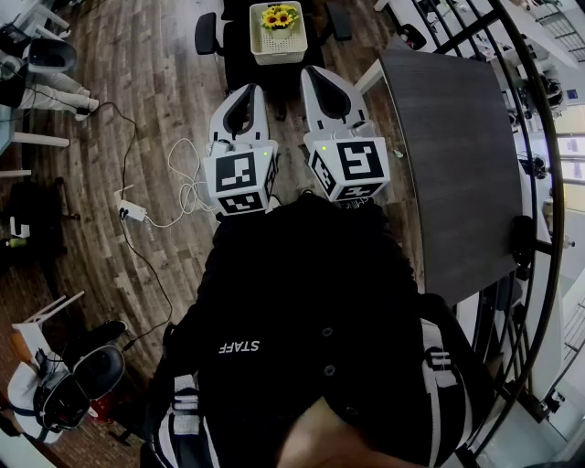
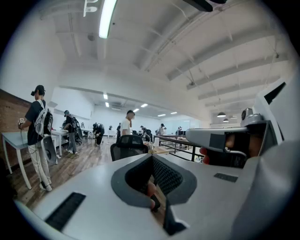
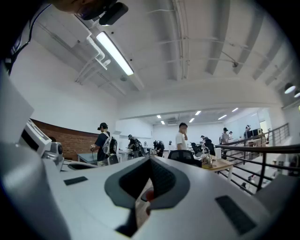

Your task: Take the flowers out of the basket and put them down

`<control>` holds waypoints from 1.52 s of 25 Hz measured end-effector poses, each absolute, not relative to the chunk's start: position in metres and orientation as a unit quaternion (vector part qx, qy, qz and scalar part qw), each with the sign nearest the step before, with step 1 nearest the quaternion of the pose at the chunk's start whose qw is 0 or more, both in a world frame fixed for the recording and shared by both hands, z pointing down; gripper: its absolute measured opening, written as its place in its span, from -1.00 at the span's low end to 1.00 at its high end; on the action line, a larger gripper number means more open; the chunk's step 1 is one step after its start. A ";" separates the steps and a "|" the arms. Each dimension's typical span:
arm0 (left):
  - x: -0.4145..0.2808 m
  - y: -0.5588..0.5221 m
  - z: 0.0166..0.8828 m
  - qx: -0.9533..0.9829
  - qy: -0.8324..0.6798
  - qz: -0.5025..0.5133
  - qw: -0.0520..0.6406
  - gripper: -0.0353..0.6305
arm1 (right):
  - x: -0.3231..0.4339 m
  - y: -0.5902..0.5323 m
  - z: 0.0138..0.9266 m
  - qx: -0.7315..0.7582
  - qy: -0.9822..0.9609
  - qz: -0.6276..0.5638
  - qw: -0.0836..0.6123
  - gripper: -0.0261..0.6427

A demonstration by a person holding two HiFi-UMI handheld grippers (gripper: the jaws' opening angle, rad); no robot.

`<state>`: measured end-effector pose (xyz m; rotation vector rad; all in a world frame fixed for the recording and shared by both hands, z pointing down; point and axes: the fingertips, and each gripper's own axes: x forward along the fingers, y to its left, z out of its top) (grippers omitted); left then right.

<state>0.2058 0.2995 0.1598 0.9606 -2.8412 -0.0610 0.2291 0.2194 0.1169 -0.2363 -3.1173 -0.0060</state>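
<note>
Left tool and right tool closed — yellow flowers in white basket

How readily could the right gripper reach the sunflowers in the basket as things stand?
Probably not yet. The right gripper is shut and short of the white basket on the office chair ahead. Nothing blocks the way to the sunflowers, so moving forward and opening should do.
</note>
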 end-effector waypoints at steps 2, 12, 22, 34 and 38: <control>0.201 0.302 0.162 0.319 -0.944 -0.024 0.076 -0.89 | 0.224 0.222 0.121 -0.075 -0.997 -0.003 0.009 -0.89; 0.187 0.326 0.190 0.312 -0.944 -0.033 0.098 -0.89 | 0.215 0.223 0.143 -0.048 -0.999 0.020 0.014 -0.89; 0.127 0.309 0.228 0.293 -0.945 -0.037 0.141 -0.89 | 0.153 0.184 0.185 -0.034 -0.997 0.039 0.061 -0.89; -0.059 0.222 0.256 0.260 -0.953 -0.024 0.153 -0.89 | -0.038 0.090 0.225 -0.059 -0.994 0.049 0.082 -0.89; -0.105 0.189 0.273 0.249 -0.953 -0.016 0.170 -0.89 | -0.082 0.057 0.239 -0.063 -0.993 0.053 0.089 -0.89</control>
